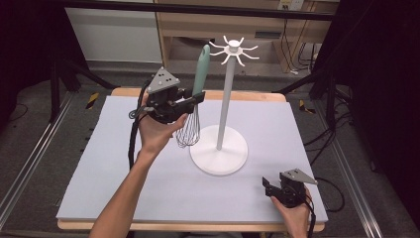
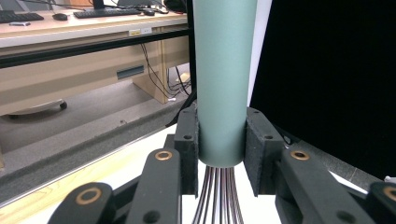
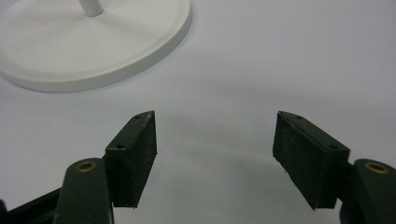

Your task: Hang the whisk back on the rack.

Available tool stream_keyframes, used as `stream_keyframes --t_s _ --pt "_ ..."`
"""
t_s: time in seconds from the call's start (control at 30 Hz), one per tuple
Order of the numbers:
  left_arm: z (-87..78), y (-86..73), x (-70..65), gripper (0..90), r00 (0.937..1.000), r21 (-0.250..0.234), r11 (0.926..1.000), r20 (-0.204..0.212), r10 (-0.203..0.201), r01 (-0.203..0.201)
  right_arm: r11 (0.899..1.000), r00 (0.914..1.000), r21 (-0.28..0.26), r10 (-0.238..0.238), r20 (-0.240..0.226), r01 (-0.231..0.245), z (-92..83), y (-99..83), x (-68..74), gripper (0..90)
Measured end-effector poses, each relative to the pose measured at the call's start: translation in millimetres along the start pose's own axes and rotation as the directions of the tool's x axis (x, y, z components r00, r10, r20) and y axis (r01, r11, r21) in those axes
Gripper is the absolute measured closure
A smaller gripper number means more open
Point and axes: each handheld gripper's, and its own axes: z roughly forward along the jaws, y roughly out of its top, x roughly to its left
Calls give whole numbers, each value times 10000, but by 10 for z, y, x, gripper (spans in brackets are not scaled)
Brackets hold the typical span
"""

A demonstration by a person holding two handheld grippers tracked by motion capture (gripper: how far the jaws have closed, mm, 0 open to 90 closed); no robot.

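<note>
Sage-green and smooth, the plastic handle of a wire balloon whisk (image 1: 196, 96) stands nearly upright in the high view, clamped low on the handle by the left gripper (image 1: 194, 101), with the wire loops hanging clear above the pale grey table mat (image 1: 124, 163). It is held just beside the white metal hook stand with a round base and a crown of curved prongs (image 1: 225, 104), handle tip a little below and to the left of the prongs. The right gripper (image 1: 268, 187) rests near the mat's front right corner, well apart.

From the left gripper view, both black pads (image 2: 187, 144) press flat against the handle's bottom end, right above where the wires emerge. That grip looks square; to hang the whisk, I judge the tip must rise to a prong, kept vertical. Whether the tip has a hanging hole cannot be told.

From the right gripper view, its jaws stand wide apart, holding nothing, above bare mat, the stand's base ahead.
</note>
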Motion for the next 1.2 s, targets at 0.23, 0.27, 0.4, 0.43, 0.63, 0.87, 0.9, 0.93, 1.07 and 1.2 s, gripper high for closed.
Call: stream_keyframes --t_s 0.23,0.27,0.4,0.43,0.63,0.87,0.9,0.93,1.07,1.2 --pt "32 -4 -11 688 10000 75 10000 10 46 -46 10000 10000 13 -1 2 1 3 -1 2 308" --pt "32 -4 -11 687 10000 75 10000 10 46 -46 10000 10000 13 -1 2 1 3 -1 2 308" --pt "53 -3 -15 688 10000 120 9999 29 68 -69 10000 10000 8 6 -3 -6 3 0 1 308" --pt "58 1 -15 687 10000 98 9999 32 53 -53 10000 10000 11 17 -12 -17 4 -1 -1 309" --pt "77 33 -31 688 10000 109 9999 18 86 -87 10000 10000 11 32 -18 -32 3 -2 -3 309" --pt "104 30 -32 688 9999 198 9997 -12 170 -170 10000 10000 18 17 -20 -17 3 -1 -3 309" --pt "114 28 -34 687 9999 158 9998 2 121 -121 10000 10000 30 22 -18 -22 5 -1 -2 309" --pt "114 28 -34 687 9999 158 9998 2 121 -121 10000 10000 30 22 -18 -22 5 -1 -2 309" --pt "138 26 -45 687 9999 188 9997 17 146 -147 10000 10000 27 25 -24 -25 4 -2 -3 309" --pt "156 21 -50 688 9999 226 9996 20 146 -146 10000 10000 29 20 -33 -19 5 -3 -4 309"
